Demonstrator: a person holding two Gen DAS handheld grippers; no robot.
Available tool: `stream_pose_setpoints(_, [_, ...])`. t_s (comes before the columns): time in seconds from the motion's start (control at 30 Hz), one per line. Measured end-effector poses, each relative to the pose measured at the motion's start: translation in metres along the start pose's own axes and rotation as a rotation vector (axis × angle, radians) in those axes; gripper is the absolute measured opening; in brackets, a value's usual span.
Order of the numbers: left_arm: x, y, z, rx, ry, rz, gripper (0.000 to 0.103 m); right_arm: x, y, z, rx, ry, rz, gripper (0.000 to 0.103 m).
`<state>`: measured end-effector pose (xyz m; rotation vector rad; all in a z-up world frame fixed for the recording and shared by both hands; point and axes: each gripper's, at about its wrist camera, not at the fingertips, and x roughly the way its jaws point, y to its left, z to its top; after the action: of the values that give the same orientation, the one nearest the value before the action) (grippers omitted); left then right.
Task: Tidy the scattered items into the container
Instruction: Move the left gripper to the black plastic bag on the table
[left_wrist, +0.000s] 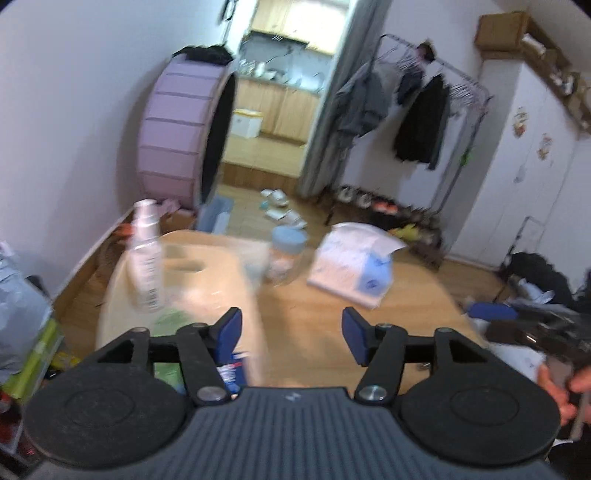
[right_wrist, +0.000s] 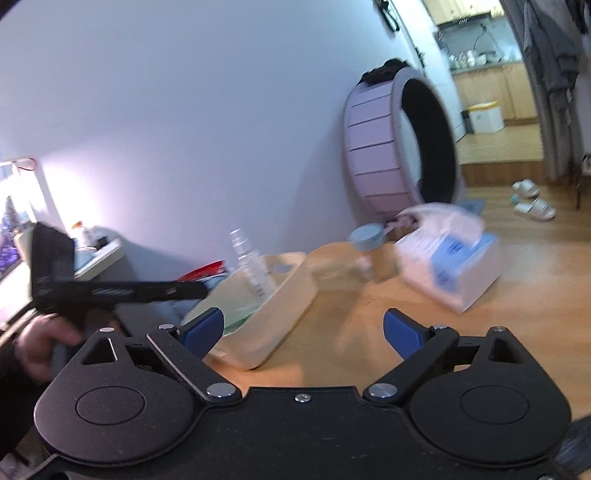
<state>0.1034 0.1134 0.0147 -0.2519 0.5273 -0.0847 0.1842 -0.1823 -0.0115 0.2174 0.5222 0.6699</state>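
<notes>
Across the lower half of both views we see a light wooden table (left_wrist: 317, 332); behind it, white walls, a lilac ribbed wheel (left_wrist: 173, 133) at upper left of the left view, and a clothes rack (left_wrist: 424, 110) at upper right. Cream plastic container (right_wrist: 280, 306) sits at centre-left in the right view, a clear spray bottle (right_wrist: 251, 266) standing in it. A blue-lidded clear jar (right_wrist: 369, 251) and a white-and-blue tissue pack (right_wrist: 450, 266) stand on the table beyond, apart from the jaws; motion blur softens them. Our left gripper (left_wrist: 291, 334) hangs spread wide, holding nothing, its left pad over the container's edge. Our right gripper (right_wrist: 303, 328) is likewise spread, empty.
</notes>
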Motion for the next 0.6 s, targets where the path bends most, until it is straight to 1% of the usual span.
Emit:
stream_pose_setpoints(0.07, [0.007,-0.016,0.001,-0.014,-0.025,-0.036,0.063,-0.002,-0.013,0.013,-0.022,0.002,-0.044,0.098])
stream_pose_setpoints(0.17, [0.025,-0.034,0.004,-0.067,-0.055,-0.08,0.065,-0.003,-0.035,0.03,-0.028,0.012,-0.102,0.098])
stream_pose_setpoints(0.27, [0.052,-0.045,0.006,-0.123,-0.061,-0.108,0.065,0.001,-0.059,0.048,-0.04,0.043,-0.152,0.098])
stream_pose_setpoints(0.43, [0.104,-0.053,0.011,-0.196,-0.029,-0.11,0.065,0.019,-0.086,0.061,-0.079,0.097,-0.203,0.098])
stream_pose_setpoints(0.5, [0.119,-0.056,0.013,-0.184,-0.018,-0.1,0.066,0.027,-0.093,0.062,-0.089,0.122,-0.225,0.098])
stream_pose_setpoints(0.6, [0.137,-0.058,0.015,-0.156,-0.002,-0.075,0.066,0.03,-0.097,0.061,-0.102,0.13,-0.232,0.098])
